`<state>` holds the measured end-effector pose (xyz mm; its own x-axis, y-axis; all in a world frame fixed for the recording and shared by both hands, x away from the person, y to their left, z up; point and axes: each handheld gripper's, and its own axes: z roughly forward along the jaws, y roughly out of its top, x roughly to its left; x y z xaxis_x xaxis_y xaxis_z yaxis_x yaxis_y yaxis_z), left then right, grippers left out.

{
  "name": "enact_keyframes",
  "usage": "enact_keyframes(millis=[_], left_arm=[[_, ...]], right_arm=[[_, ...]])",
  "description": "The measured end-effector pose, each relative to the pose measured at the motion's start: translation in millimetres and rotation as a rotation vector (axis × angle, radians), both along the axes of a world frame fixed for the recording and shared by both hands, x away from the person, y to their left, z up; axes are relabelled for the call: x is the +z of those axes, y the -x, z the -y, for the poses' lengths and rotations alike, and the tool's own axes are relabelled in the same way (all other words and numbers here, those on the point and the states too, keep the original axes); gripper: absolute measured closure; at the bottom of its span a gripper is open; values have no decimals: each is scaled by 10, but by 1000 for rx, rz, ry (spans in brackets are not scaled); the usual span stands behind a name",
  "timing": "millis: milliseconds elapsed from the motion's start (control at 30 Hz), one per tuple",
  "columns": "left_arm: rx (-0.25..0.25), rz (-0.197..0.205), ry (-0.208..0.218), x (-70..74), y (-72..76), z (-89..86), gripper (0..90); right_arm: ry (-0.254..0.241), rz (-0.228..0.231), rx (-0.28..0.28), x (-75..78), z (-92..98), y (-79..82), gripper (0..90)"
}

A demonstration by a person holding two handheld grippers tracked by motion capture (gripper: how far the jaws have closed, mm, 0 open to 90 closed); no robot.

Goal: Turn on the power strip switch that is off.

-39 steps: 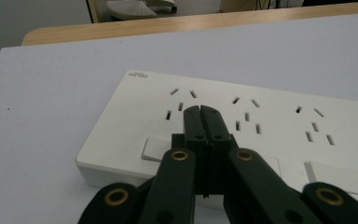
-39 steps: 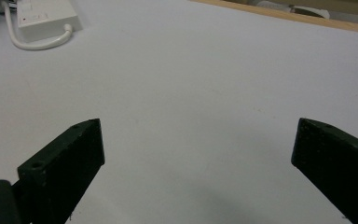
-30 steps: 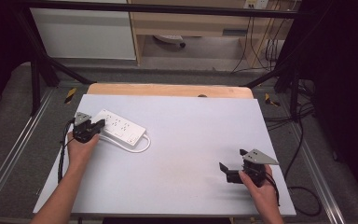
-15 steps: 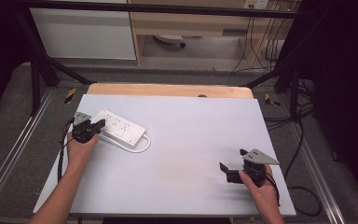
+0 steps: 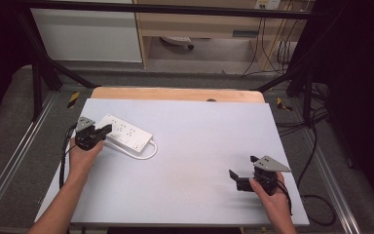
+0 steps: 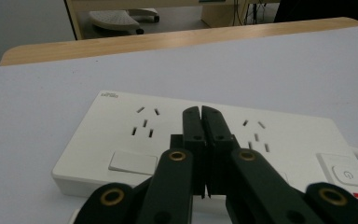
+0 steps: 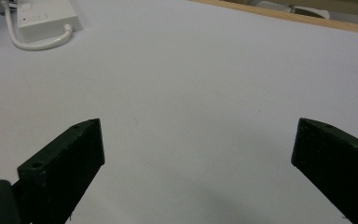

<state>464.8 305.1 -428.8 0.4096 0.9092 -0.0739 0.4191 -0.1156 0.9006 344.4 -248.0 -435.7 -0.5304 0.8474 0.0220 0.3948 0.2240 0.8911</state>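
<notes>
Nothing moved: left gripper [image 5: 101, 130], jaws pressed together, over power strip [image 5: 126, 136]; right gripper [image 5: 243, 171] spread.

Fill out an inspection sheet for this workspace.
Surface: white table top, bare across the middle, wooden edge at the far side.
Job's things: white power strip lying flat at the left, sockets facing up.
Clutter: nothing seen.
Grippers: left gripper shut, fingers together over the strip; right gripper open over bare table.
Cables: strip's white cord loops beside it; black cables on the floor at the right.
Surroundings: white cabinet, wooden shelf unit, black frame.
</notes>
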Motion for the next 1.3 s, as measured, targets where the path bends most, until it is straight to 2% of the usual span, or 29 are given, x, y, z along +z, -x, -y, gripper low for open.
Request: enact_keyframes(millis=[333, 667, 767, 967, 1300], left_arm=[[-4, 10, 18, 56, 46, 7, 853], [4, 20, 37, 121, 106, 40, 677], [2, 25, 47, 139, 122, 54, 648], [-17, 33, 57, 178, 169, 94, 596], [-51, 52, 80, 245, 284, 170, 451]], right_arm=[[3, 1, 1, -1, 3, -3, 27], [3, 0, 7, -3, -6, -3, 27], [3, -1, 8, -2, -6, -2, 27], [5, -3, 9, -4, -10, -5, 26], [8, -1, 9, -7, -13, -6, 26]])
